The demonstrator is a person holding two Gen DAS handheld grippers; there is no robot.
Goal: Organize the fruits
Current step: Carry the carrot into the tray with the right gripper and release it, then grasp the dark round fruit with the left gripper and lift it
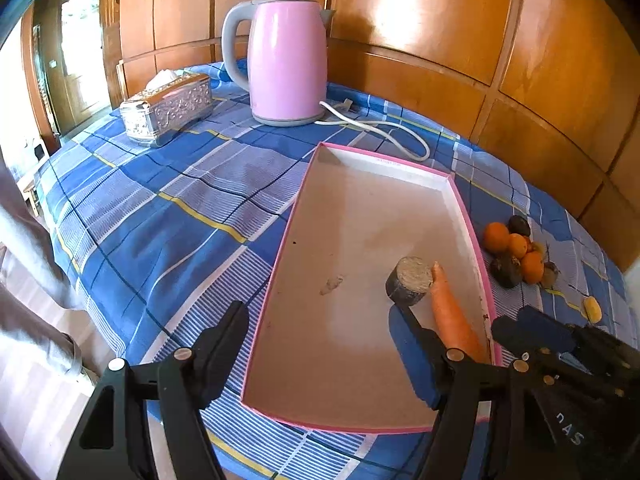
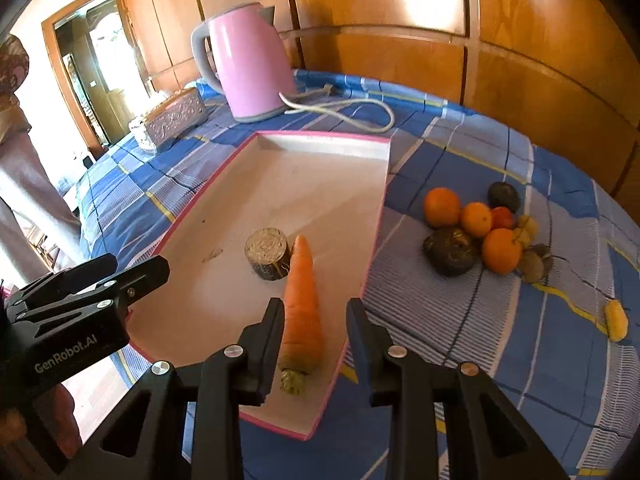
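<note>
Two items already lie near the tray's point(image 2: 376, 208) right edge, carrot point(image 2: 302, 300) beside a cut stub point(image 2: 267, 253); loose fruits point(image 2: 476, 228) wait on the desk's point(image 2: 520, 352) right side; the right gripper point(image 2: 314, 322), jaws apart and gripping nothing, straddles the carrot, likely just set down; the left gripper point(image 1: 320, 344) hangs open over the tray.

My left gripper point(image 1: 320, 336) hangs half open, angled down; my right gripper point(image 2: 316, 320) stands open, nothing gripped.
</note>
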